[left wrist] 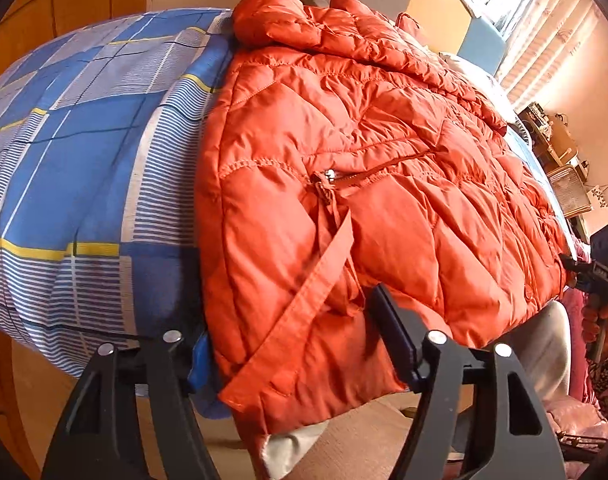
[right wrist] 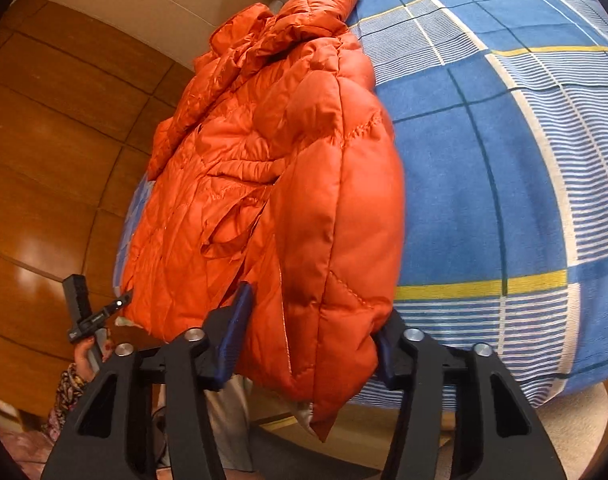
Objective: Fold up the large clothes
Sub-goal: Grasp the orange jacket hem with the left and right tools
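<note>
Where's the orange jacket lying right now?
The orange puffer jacket lies spread on the blue checked bedsheet, its hem overhanging the bed's near edge, between both grippers' fingers.

An orange quilted puffer jacket (left wrist: pixel 343 152) of shiny padded fabric lies spread across the middle and right of my left view, its hood bunched at the upper centre. A pocket zip runs through the frame's middle, and a loose orange strap hangs from it toward the lower centre. The hem droops over the near edge, a pale lining showing at the bottom. In my right view the jacket (right wrist: pixel 272 184) fills the centre, its lower corner hanging at bottom centre.
</note>
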The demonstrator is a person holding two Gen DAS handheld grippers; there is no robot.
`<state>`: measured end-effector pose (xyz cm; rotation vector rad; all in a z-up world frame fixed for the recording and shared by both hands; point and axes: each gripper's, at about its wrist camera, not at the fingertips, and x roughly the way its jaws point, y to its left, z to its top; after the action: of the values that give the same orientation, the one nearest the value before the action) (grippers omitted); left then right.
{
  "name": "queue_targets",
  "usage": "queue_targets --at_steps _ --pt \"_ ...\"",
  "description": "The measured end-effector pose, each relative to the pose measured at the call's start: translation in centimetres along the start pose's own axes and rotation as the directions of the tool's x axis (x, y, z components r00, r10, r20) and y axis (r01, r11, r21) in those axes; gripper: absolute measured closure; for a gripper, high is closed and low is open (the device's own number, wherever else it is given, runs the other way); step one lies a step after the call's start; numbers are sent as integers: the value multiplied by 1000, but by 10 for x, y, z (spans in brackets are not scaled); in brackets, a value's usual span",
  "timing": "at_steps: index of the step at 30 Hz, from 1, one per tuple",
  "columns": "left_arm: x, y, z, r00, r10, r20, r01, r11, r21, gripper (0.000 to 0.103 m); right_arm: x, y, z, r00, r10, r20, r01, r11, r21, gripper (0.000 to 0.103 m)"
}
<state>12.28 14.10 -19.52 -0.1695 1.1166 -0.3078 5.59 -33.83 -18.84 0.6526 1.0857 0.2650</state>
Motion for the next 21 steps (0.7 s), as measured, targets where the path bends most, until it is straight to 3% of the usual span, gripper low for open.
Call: queue_targets --at_steps 1,2,5,8,21 --pt "0 0 0 1000 2 0 -2 1000 -4 44 2 0 0 1000 14 -6 -14 1000 4 68" --pt "0 -3 0 1000 -1 -5 1 1000 0 61 3 1 0 1000 23 -4 -23 1000 6 74" --pt "-9 -6 1 1000 -28 16 27 1000 9 86 -7 4 -1 997 67 26 -67 998 -4 85" --pt "-24 -5 2 996 -80 48 81 997 -16 92 -20 9 -1 996 82 45 -81 996 -23 89" --pt "-74 -3 10 984 -141 105 142 990 2 93 -64 22 0 983 155 95 -149 986 -72 89"
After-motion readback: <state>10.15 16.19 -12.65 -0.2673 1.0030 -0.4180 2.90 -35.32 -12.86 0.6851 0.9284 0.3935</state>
